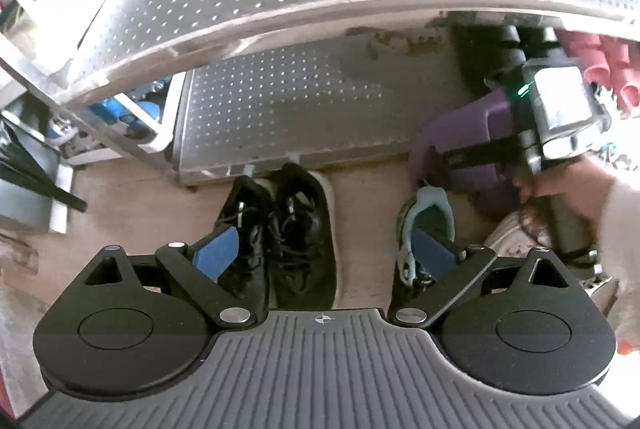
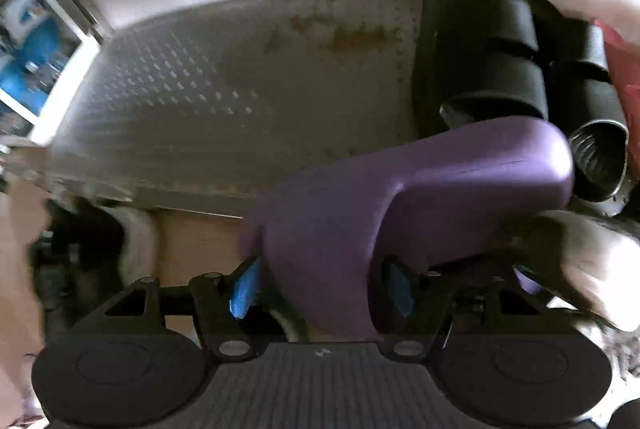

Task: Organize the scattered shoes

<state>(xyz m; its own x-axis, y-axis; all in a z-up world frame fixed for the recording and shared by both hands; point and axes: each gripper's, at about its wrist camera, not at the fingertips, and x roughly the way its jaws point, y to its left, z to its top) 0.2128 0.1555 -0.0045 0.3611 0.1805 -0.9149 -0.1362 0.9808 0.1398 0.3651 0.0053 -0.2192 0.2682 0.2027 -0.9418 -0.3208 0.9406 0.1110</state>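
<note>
- Right tool [image 2: 324, 289] closed on purple slipper [image 2: 400, 197]; edge grip may slip, dropping it.
- Left tool [image 1: 326, 253] wide, empty above black sneakers [image 1: 288, 229].

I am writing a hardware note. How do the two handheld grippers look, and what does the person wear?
Each gripper has a grey ribbed body, two black round discs, black link arms with silver rivets and blue fingers. The right gripper shows a glossy block with a green light. The sleeve looks light-coloured.
</note>
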